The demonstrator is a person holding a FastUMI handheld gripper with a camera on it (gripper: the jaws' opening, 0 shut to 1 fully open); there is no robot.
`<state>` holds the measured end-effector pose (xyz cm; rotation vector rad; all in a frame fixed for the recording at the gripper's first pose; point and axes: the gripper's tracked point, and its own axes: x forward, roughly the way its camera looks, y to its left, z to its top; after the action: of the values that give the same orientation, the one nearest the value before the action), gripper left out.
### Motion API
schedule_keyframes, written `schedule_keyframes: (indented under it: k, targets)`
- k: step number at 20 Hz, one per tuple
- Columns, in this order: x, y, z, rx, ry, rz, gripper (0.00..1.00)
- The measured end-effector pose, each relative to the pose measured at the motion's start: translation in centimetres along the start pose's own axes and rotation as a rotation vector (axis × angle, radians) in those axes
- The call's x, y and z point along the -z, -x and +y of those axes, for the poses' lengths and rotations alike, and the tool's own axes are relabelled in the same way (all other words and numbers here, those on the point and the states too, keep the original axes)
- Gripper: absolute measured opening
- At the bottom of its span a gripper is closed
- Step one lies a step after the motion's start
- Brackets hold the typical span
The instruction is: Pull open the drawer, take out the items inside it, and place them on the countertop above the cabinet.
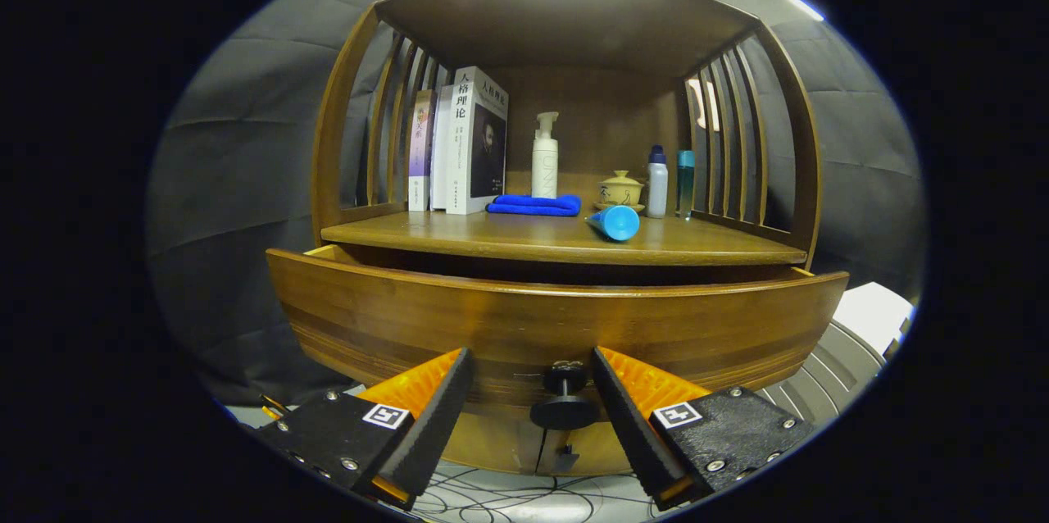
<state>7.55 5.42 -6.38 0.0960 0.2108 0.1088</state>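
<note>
The wooden drawer (557, 318) stands pulled partway out of the cabinet, its curved front close ahead of me. Its black knob (564, 400) sits low on the front, between my two fingers but nearer the right one. My gripper (531, 366) is open, orange-backed fingers (434, 408) spread either side of the knob without touching it. The drawer's inside is hidden behind its front wall. Above it is the countertop (524, 238), with a folded blue cloth (534, 205) and a blue tube (615, 222) lying on it.
On the countertop's back stand books (463, 142), a white pump bottle (545, 156), a yellow lidded cup (620, 189), a white bottle (657, 183) and a teal bottle (685, 181). Slatted side rails and a wooden roof enclose the shelf. Cables (524, 498) lie on the floor below.
</note>
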Motion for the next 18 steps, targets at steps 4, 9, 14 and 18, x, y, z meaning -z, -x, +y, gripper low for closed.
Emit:
schedule_keyframes:
  k: [4,9,14,18]
  targets:
    - [-0.1,-0.9,-0.1,-0.006,0.002,-0.003,0.93]
    - [-0.2,-2.4,-0.4,-0.014,0.027,-0.019,0.93]
    - [-0.5,-4.2,-0.5,-0.035,0.0,-0.032,0.93]
    - [-0.7,-5.1,-0.6,-0.038,-0.004,-0.044,0.93]
